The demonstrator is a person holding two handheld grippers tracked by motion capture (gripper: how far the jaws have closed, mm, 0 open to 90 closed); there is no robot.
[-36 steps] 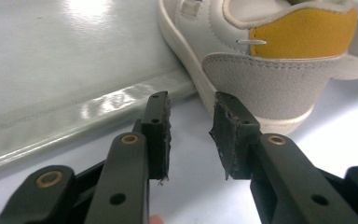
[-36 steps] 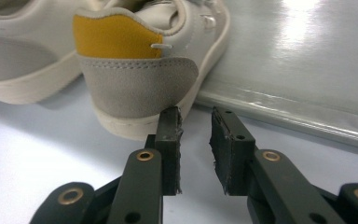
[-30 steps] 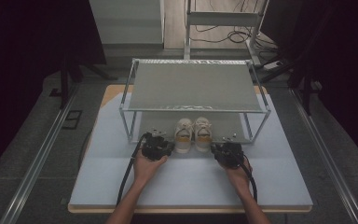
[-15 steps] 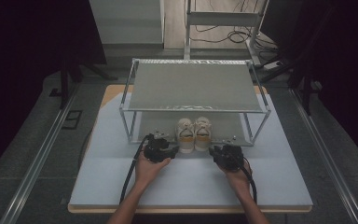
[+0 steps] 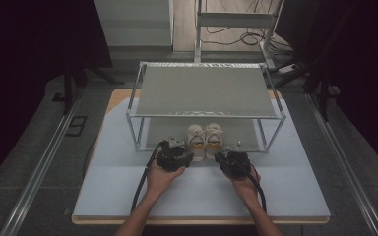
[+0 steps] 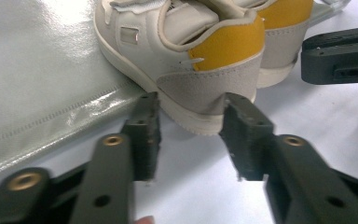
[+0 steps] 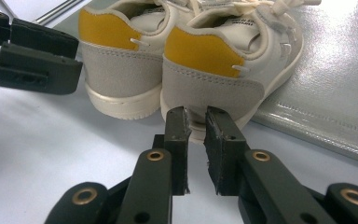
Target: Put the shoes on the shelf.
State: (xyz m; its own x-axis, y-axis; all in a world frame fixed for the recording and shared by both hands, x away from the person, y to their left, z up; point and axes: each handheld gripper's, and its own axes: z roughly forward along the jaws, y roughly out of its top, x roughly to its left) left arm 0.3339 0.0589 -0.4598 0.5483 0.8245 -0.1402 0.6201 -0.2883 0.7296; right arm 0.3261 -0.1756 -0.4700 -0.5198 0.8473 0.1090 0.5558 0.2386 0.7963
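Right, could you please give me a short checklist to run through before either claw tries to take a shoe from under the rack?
1. Left claw open wide enough for a heel: ok; its jaws stand apart on either side of the left shoe heel.
2. Right claw open enough: not ok; its jaws are nearly shut just short of the right shoe heel.
3. Shoes upright, side by side: ok.
4. Either shoe already gripped: not ok, neither is.
5. Heels clear of the rack: ok; they stick out past its front edge.
6. Laces free of the rack: cannot tell.
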